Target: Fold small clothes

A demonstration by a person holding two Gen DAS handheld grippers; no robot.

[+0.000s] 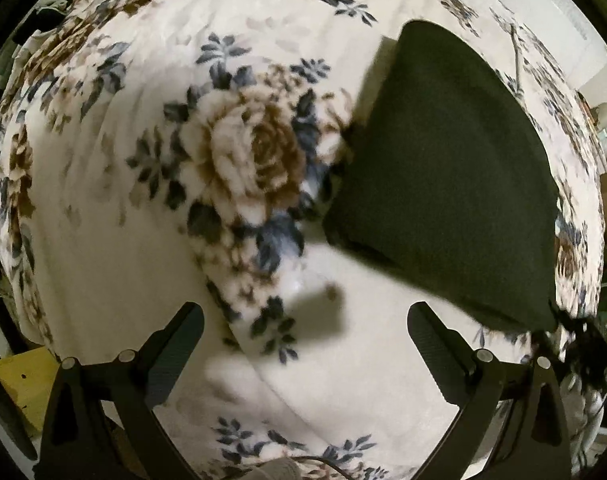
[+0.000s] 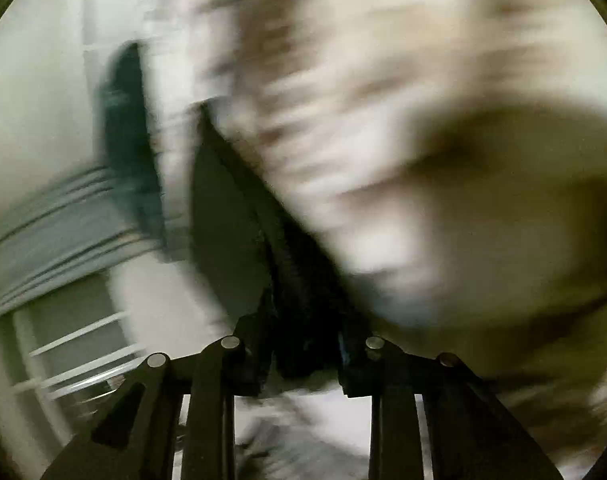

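Fleece blanket (image 1: 103, 200), cream with brown roses, covers the surface. Dark folded cloth (image 1: 443, 176) lies at two o'clock of the spread, empty left gripper (image 1: 305, 332). Right gripper (image 2: 303, 360) (badly blurred) pinches dark fabric (image 2: 299, 320).

Your left gripper (image 1: 305, 320) points almost straight down, its jaws spread wide with nothing between them. Your right gripper (image 2: 303, 356) tilts downward at a shallower angle; the view is smeared by motion. Its jaws stand close together with dark cloth between them, though the blur hides whether they press it.
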